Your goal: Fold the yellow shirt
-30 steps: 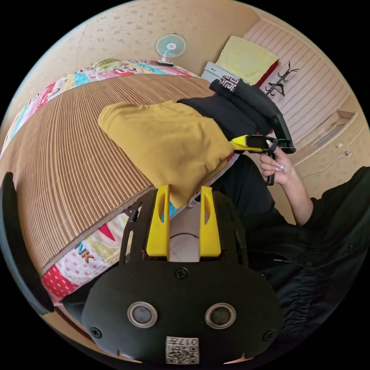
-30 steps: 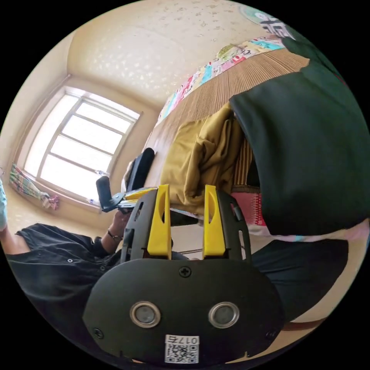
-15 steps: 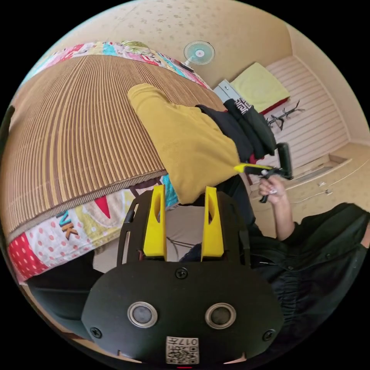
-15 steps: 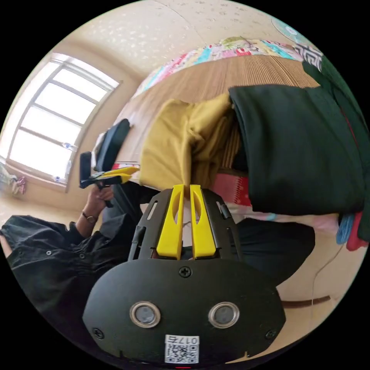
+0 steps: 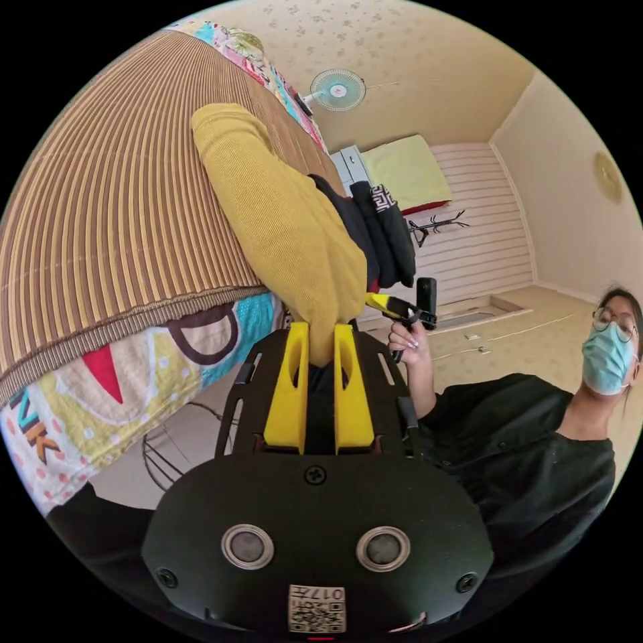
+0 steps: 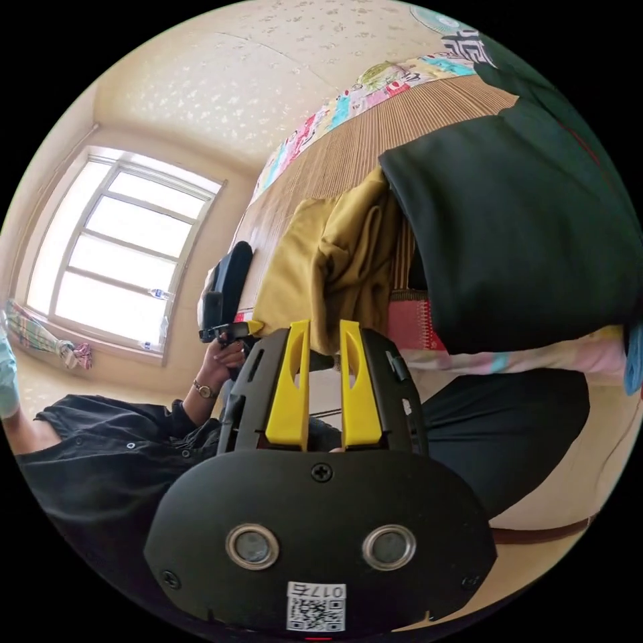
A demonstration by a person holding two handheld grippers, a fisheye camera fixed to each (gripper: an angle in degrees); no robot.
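Since half a second back the left gripper (image 5: 321,329) has narrowed its jaws from wide apart to pinching the hanging corner of the yellow shirt (image 5: 281,221), while the right gripper (image 6: 324,327) has loosened from pressed together to a small gap, with the shirt's (image 6: 321,268) lower edge dipping between its tips, though I can't tell if they actually press it. Further out, the shirt lies on the striped mat (image 5: 114,187) at the bed's edge, right beside a dark garment (image 6: 516,234), and beyond that there's a fan (image 5: 337,89) against the wall.
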